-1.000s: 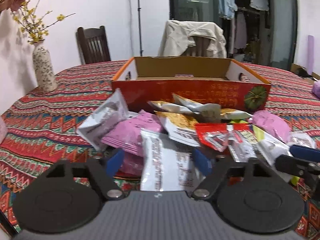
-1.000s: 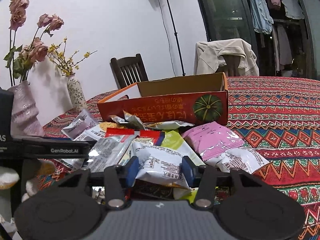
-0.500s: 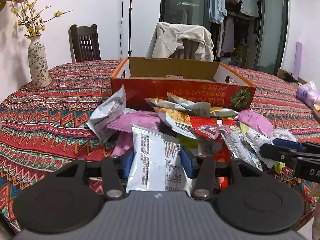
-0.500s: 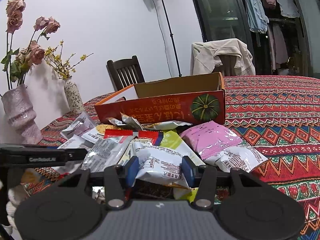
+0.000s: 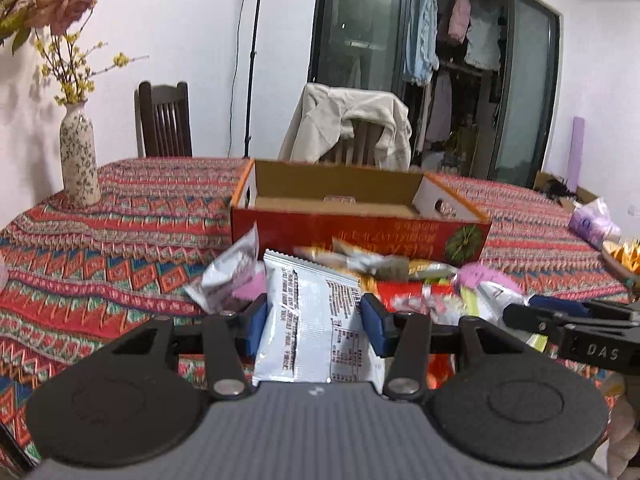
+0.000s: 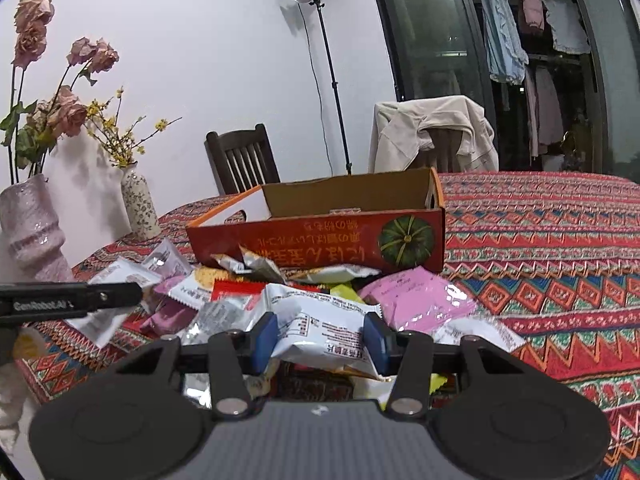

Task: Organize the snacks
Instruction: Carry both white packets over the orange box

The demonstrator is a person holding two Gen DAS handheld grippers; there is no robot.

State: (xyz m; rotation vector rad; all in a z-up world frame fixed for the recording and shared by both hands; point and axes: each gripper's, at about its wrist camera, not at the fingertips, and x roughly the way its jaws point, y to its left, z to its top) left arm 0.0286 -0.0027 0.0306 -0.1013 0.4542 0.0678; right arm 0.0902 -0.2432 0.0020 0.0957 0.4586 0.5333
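From the left wrist, the left gripper (image 5: 315, 322) is clamping a white snack packet (image 5: 316, 320) between its blue pads (image 5: 255, 323), the packet standing upright and raised above the heap of snacks (image 5: 400, 280) just ahead of it. It is being held by its sides, probably so it can be carried flat-faced into the open red cardboard box (image 5: 360, 224) lying directly ahead beyond the heap. The gripper is pointing slightly downward toward that box, with the other gripper's black finger reaching in from its right.

From the right wrist, the right gripper (image 6: 320, 338) is gripping another white packet (image 6: 320, 328), this one lying crosswise between the pads (image 6: 374, 342) and sagging a little. It is sitting low over the near edge of the heap, seemingly waiting its turn. The box is ahead, its pumpkin-printed wall facing the gripper, and a pink packet (image 6: 416, 300) is resting just ahead to its right. The gripper is tilting gently downward, level in roll.
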